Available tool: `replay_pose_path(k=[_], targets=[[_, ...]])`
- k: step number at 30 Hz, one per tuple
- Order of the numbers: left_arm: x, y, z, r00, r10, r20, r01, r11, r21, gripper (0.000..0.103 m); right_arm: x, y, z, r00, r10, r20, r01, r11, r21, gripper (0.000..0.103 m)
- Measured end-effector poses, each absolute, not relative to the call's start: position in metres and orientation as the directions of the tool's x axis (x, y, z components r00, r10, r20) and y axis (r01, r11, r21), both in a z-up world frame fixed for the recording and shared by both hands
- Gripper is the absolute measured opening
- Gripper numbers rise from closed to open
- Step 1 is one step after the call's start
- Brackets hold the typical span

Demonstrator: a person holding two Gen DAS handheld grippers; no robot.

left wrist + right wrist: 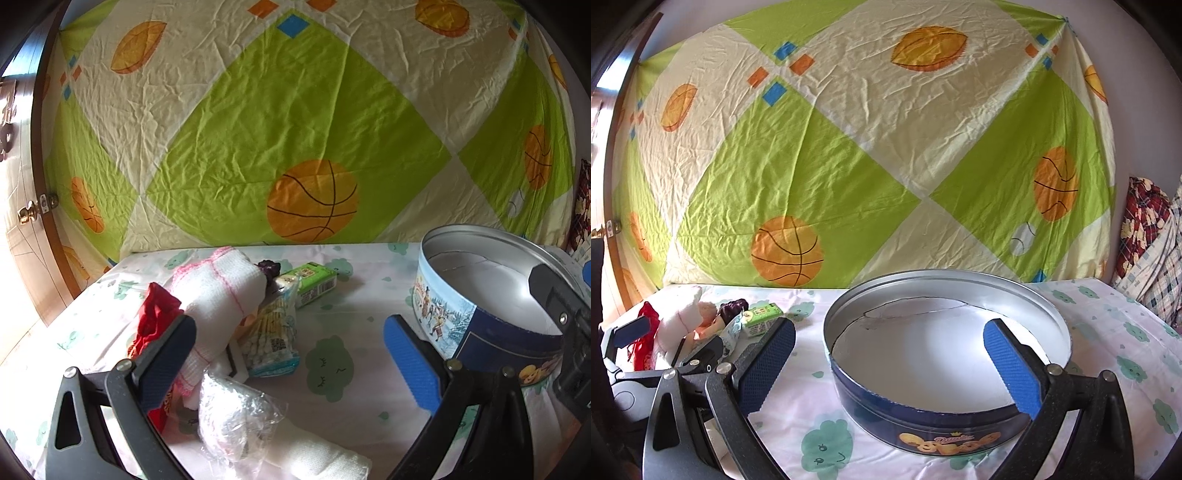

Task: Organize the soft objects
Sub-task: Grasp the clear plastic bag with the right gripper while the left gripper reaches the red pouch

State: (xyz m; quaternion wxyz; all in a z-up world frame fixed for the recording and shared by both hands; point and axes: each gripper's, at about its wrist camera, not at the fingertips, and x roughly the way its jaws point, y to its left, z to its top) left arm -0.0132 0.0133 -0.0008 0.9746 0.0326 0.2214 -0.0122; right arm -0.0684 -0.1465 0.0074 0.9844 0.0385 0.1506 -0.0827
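Doll point(718, 317) mostly hidden behind towel point(679, 314).

I see a white towel with pink stitching point(218, 295), rolled and propped up at the left. Just left of it lies a crumpled red cloth point(157, 314). Nearer me sits a clear bag of white stuffing point(229, 413) beside a flat white cloth point(317, 458). The round tin point(945, 354) stands open and empty at the right.

Blue cookie tin point(945, 439) bore gold script, unreadable. Snack packet point(275, 345) showed QR code. Green carton point(314, 282) print too small.
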Motion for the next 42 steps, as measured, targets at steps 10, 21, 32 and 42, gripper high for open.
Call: replay_pose_path(k=[10, 21, 32, 42], targets=[[-0.025, 0.049, 0.001, 0.894, 0.056, -0.445, -0.014, 0.995, 0.096, 0.103, -0.067, -0.137, 0.006, 0.945, 0.015, -0.326, 0.017, 0.995, 0.095, 0.095], [-0.034, 0.147, -0.003, 0.860, 0.218, -0.461, -0.187, 0.976, 0.113, 0.103, -0.054, -0.069, -0.011, 0.794, 0.347, -0.500, -0.356, 0.931, 0.080, 0.083], [-0.033, 0.173, -0.010, 0.838, 0.197, -0.510, -0.154, 0.980, 0.126, 0.103, -0.031, -0.014, -0.017, 0.679, 0.426, -0.598, -0.481, 0.874, 0.077, 0.083], [-0.034, 0.179, -0.010, 0.832, 0.192, -0.521, -0.135, 0.980, 0.145, 0.103, -0.003, 0.020, -0.031, 0.604, 0.494, -0.625, -0.525, 0.837, 0.155, 0.017]])
